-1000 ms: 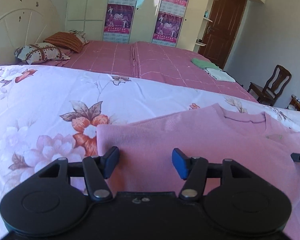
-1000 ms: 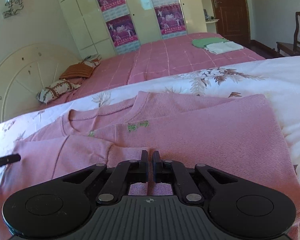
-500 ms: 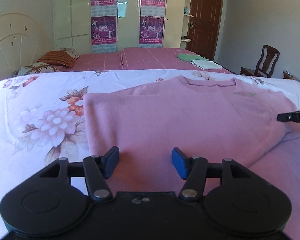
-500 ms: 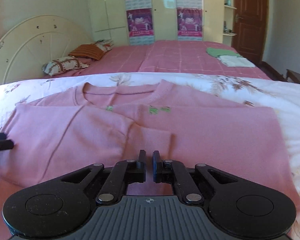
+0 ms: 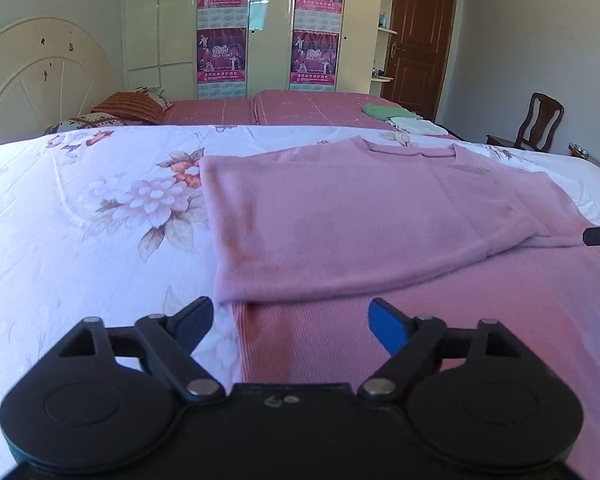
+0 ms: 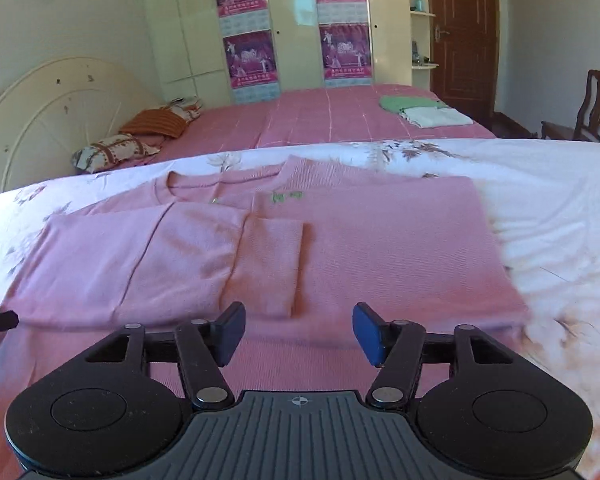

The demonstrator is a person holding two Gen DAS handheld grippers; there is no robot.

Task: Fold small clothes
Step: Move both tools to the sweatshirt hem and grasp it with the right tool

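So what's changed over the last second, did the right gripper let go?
Yes: the right gripper opened and released the sleeve, now laid across the pink sweater. Both grippers drew back. The left gripper stayed open and empty.

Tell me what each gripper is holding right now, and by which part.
Nothing. The left gripper and right gripper are both open above the pink sweater.

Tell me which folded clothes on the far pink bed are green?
The green folded clothes lie farther from the claws; the white folded clothes beside them are nearer.
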